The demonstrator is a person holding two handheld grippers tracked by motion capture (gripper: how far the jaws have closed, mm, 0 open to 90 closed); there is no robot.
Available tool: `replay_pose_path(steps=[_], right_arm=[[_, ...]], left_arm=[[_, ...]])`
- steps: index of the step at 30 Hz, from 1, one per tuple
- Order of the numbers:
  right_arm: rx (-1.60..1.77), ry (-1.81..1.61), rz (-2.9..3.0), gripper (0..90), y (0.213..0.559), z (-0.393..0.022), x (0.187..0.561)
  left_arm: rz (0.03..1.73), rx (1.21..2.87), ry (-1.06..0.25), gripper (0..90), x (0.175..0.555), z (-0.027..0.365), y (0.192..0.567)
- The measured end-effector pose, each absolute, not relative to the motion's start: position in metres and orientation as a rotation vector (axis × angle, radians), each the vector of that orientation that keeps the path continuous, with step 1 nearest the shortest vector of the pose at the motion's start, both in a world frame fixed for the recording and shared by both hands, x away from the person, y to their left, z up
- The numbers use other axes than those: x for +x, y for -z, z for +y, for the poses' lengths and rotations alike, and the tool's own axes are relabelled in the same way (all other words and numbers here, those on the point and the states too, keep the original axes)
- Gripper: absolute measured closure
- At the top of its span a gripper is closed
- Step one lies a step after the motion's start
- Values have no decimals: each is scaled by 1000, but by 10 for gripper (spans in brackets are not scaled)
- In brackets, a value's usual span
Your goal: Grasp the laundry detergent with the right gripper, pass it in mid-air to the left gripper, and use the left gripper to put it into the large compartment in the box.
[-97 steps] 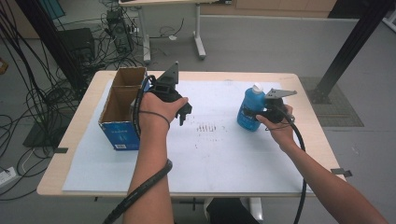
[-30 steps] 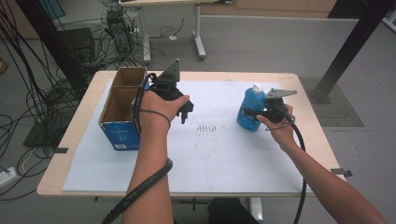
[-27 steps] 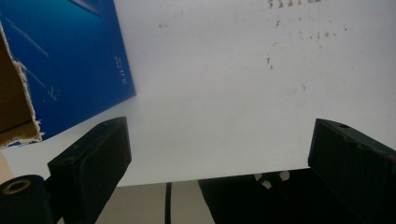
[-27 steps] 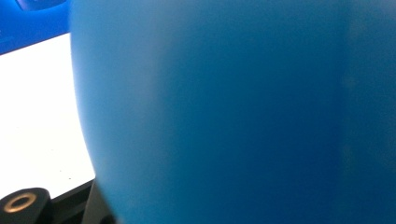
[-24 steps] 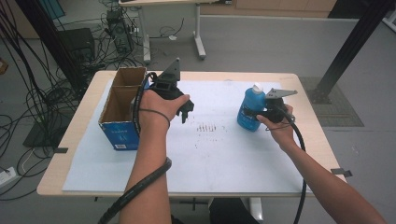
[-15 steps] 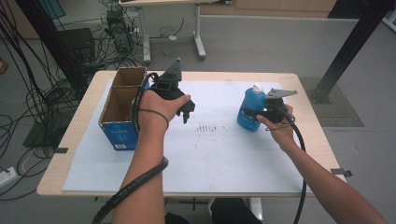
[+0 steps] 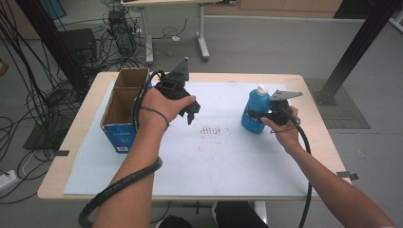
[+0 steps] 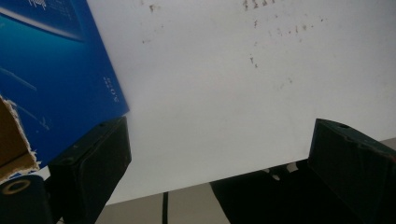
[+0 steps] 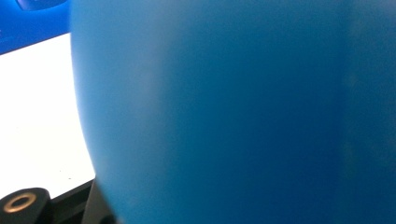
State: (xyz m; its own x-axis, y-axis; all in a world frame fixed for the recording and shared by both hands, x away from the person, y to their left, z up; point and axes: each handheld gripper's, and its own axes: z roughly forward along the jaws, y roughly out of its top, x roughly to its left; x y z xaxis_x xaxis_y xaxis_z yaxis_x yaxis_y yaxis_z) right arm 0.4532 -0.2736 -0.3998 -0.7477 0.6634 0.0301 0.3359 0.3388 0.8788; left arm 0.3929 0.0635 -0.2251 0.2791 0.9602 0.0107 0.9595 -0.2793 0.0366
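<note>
Your right gripper (image 7: pixel 263 115) is clamped on the blue bottle (image 7: pixel 253 113), which stands upright on the white sheet (image 7: pixel 223 161) well right of the box (image 7: pixel 124 107). Your left gripper (image 7: pixel 191 112), jaws apart and empty, hangs just right of the box. The bottle's round and smooth, so it could twist or slip if you swing it over fast, or clip the box wall and tip.

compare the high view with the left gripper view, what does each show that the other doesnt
High view alone: the blue bottle with its white cap, upright on the table, the right gripper shut on it, and both forearms.
Left gripper view alone: the left gripper's jaws close up, standing apart with nothing between them.
Both: the open blue cardboard box and the white paper sheet with its small dark marks.
</note>
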Motion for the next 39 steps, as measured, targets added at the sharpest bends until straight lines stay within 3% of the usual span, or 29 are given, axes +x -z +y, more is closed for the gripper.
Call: replay_pose_path(steps=[27, 39], right_arm=[[928, -1363, 2313, 451, 394, -276, 456], [872, -1356, 2391, 448, 354, -261, 454]], left_arm=[[1698, 2621, -90, 61, 403, 71, 208], [1526, 2675, -149, 55, 410, 73, 180]])
